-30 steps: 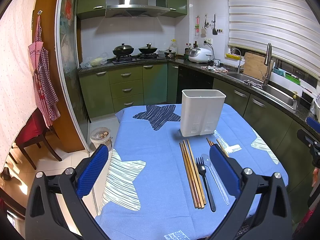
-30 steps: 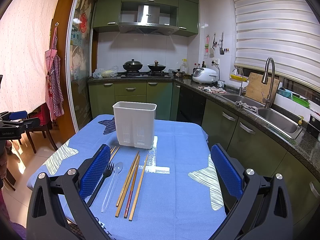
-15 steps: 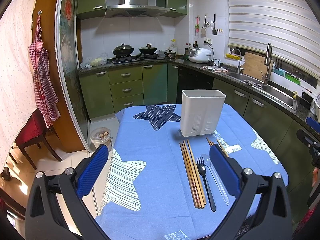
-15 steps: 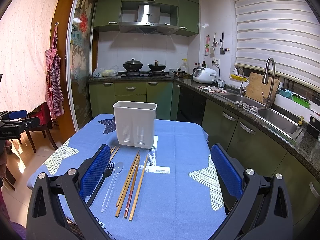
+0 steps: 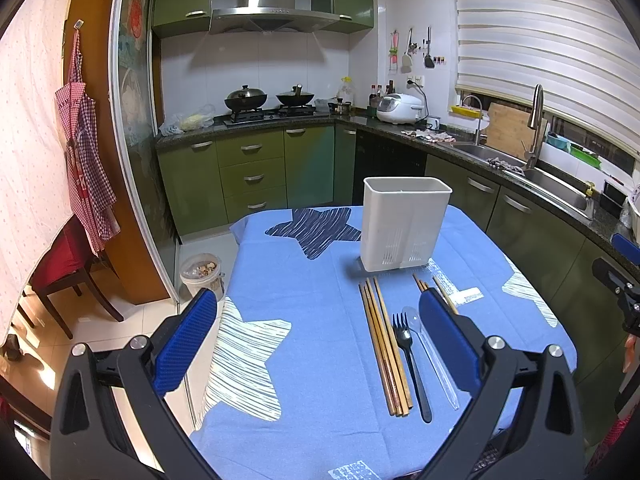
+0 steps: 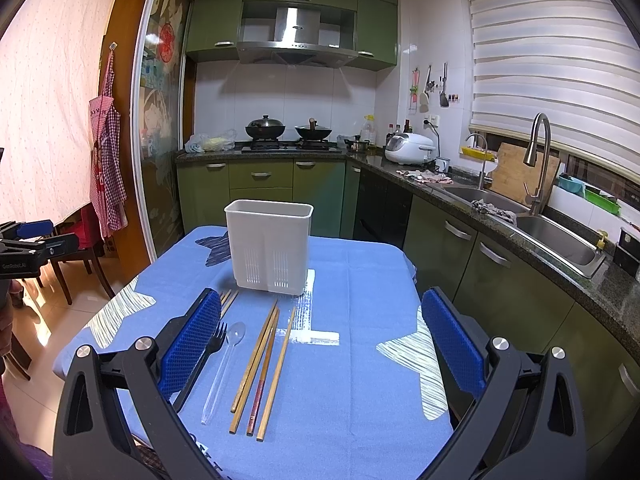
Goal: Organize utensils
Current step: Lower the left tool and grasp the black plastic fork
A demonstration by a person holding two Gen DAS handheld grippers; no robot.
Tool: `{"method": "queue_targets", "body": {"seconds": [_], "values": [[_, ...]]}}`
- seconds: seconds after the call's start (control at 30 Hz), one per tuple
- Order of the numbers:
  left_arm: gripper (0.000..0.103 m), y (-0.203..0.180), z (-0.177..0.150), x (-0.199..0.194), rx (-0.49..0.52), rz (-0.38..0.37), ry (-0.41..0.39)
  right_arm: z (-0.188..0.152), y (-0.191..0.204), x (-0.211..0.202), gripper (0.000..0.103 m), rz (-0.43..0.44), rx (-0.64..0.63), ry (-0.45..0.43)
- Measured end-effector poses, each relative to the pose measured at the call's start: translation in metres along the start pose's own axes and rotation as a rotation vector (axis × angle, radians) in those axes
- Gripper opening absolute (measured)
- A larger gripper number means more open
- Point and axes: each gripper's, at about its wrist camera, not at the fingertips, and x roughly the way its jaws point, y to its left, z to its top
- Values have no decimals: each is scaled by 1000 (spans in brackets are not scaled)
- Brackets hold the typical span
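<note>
Nothing has moved: both the left tongs (image 5: 316,334) and right tongs (image 6: 320,334) gape wide, empty, above the table.

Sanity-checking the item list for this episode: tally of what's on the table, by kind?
Wooden chopsticks: 8, with 4 left of the fork and 4 right of the spoon
Black fork: 1
Clear plastic spoon: 1
White utensil holder: 1
Total: 11

Beside the matt white plastic utensil holder (image 6: 269,248) on the soft blue cloth tablecloth (image 6: 360,360) lie smooth wooden chopsticks (image 6: 262,364), a black plastic fork (image 5: 410,360) and a clear glossy plastic spoon (image 6: 224,364).
</note>
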Motion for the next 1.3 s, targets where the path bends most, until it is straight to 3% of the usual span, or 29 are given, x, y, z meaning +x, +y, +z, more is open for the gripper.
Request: {"method": "queue_targets", "body": {"seconds": [0.27,0.37,0.53,0.8,0.9,1.0,1.17,1.3], "values": [[96,-3,-3,4,4,-1,9,0,-3,0,99,-3,-2,11],[96,-8,-5,17,17,-13,44,-2,-2,19,99,4,-9,39],[96,-18,-4,67,42,-17,190,-1,-7,64,99,34,-13,162],[96,-53,-18,154,97,-65,441,-5,-13,147,99,153,-8,403],[86,-74,-30,178,102,-108,533,-6,-17,176,98,175,21,479],[67,-88,-39,193,93,-135,611,-10,-22,198,93,193,45,536],[54,-108,-48,199,109,-174,710,-14,-24,211,93,207,44,562],[40,-121,-54,206,129,-144,763,-16,-22,213,93,229,42,563]]}}
